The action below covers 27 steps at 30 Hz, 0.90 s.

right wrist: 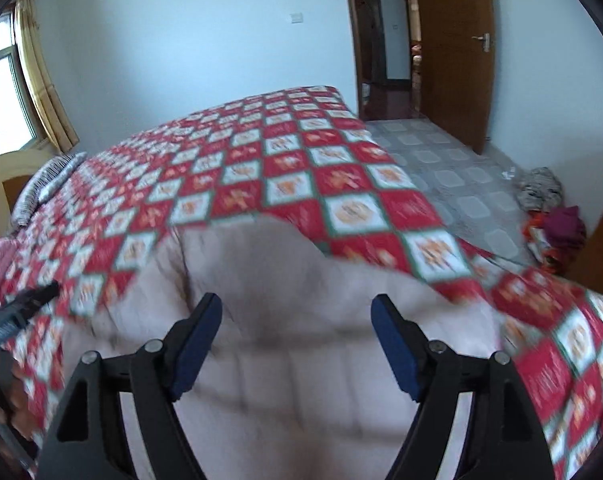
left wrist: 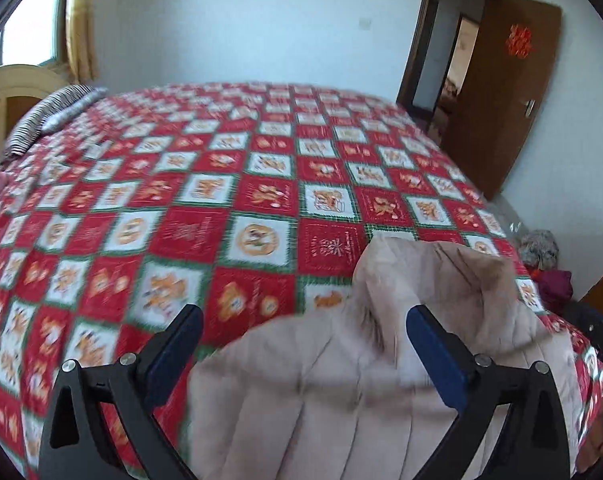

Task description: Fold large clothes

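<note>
**On the bed: coat down, both grippers free**

Near the bed's front edge lies a beige quilted coat (left wrist: pixel 341 380), bunched, on a red checked quilt (left wrist: pixel 181 208). Left gripper (left wrist: pixel 303 332) spread wide, nothing between the pads; right gripper (right wrist: pixel 297 320) also apart and empty above the coat. Only the right view shows tiled floor (right wrist: pixel 441 160) and the left gripper's tip at its left edge. Both blurred.

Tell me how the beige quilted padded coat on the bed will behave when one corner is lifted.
The beige quilted padded coat would likely flop and drape: it already lies in soft humps on the red checked bedspread. Its puffy stitched panels suggest bulk without much weight. The fabric looks smooth, so it may slip from a shallow pinch.
</note>
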Tool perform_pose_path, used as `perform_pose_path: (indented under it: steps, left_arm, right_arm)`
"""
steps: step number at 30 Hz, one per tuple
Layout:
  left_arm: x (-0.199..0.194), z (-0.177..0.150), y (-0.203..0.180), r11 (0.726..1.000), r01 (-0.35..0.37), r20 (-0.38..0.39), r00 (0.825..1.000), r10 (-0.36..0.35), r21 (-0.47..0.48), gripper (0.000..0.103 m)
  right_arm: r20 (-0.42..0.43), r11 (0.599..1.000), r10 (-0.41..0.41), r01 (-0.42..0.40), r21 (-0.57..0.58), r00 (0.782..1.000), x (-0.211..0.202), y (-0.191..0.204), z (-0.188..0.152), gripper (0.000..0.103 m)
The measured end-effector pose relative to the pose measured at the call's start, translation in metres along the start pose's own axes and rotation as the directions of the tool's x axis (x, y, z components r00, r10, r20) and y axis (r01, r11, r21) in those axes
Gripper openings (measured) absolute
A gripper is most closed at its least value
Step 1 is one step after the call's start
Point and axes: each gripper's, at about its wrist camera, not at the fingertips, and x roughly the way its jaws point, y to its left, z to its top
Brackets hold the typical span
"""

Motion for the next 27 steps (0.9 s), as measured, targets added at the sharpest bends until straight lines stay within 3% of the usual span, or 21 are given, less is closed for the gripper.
perform_pose_path:
  steps: [3,7,9,10,11,12,13,14,17,19,21,24,27]
  left_arm:
    - [0.047,0.016,-0.019,0.998,-0.01,-0.071,0.997,0.014,0.06,0.101]
    - [0.104,0.013,-0.032,0.998,0.039,-0.213,0.977,-0.028,0.046,0.101]
    - [0.116,0.009,-0.037,0.998,0.046,-0.242,0.969,-0.037,0.031,0.101]
    - [0.115,0.006,-0.038,0.998,0.058,-0.228,0.972,-0.049,0.031,0.096]
    - [0.11,0.003,-0.039,0.997,0.065,-0.201,0.978,-0.056,0.039,0.085]
    - [0.105,0.0,-0.04,0.996,0.08,-0.193,0.979,-0.07,0.047,0.05]
    - [0.103,-0.002,-0.04,0.993,0.105,-0.208,0.974,-0.093,0.045,0.022]
    - [0.096,-0.007,-0.038,0.99,0.14,-0.225,0.965,-0.132,0.023,0.018]
    - [0.07,-0.02,-0.031,0.994,0.107,-0.158,0.982,-0.101,0.033,0.015]
    - [0.065,-0.026,-0.025,0.998,0.05,-0.132,0.99,-0.043,0.049,0.015]
    - [0.079,-0.04,-0.012,1.0,0.017,-0.137,0.99,-0.016,0.001,0.015]
    - [0.092,-0.066,-0.021,0.998,-0.042,-0.059,0.997,0.045,0.054,0.018]
    - [0.089,-0.07,-0.042,0.977,-0.151,-0.019,0.988,0.155,0.15,0.019]
  right_arm:
    - [-0.028,0.999,-0.036,0.036,-0.018,0.999,0.038,0.016,0.02,0.079]
    - [-0.122,0.989,-0.118,0.107,-0.097,0.985,0.08,0.017,0.016,0.079]
    - [-0.122,0.98,-0.151,0.132,-0.152,0.981,0.081,0.009,0.005,0.07]
    - [-0.112,0.972,-0.183,0.162,-0.173,0.977,0.078,0.001,-0.002,0.048]
    - [-0.12,0.966,-0.206,0.182,-0.185,0.971,0.075,-0.011,-0.007,0.021]
    - [-0.136,0.965,-0.216,0.19,-0.179,0.967,0.075,-0.022,-0.01,0.012]
    - [-0.156,0.97,-0.211,0.187,-0.158,0.965,0.075,-0.038,-0.016,0.012]
    - [-0.171,0.972,-0.213,0.191,-0.136,0.962,0.075,-0.051,-0.021,0.012]
    - [-0.223,0.98,-0.196,0.185,-0.068,0.955,0.084,-0.091,-0.054,0.012]
    - [-0.17,0.981,-0.193,0.187,-0.051,0.966,0.081,-0.099,-0.068,0.01]
    - [-0.119,0.969,-0.243,0.235,-0.078,0.963,0.079,-0.091,-0.075,0.01]
    - [-0.081,0.906,-0.383,0.358,-0.224,0.92,0.086,-0.063,-0.078,0.012]
    - [-0.089,0.877,-0.421,0.379,-0.296,0.903,0.081,-0.057,-0.076,0.013]
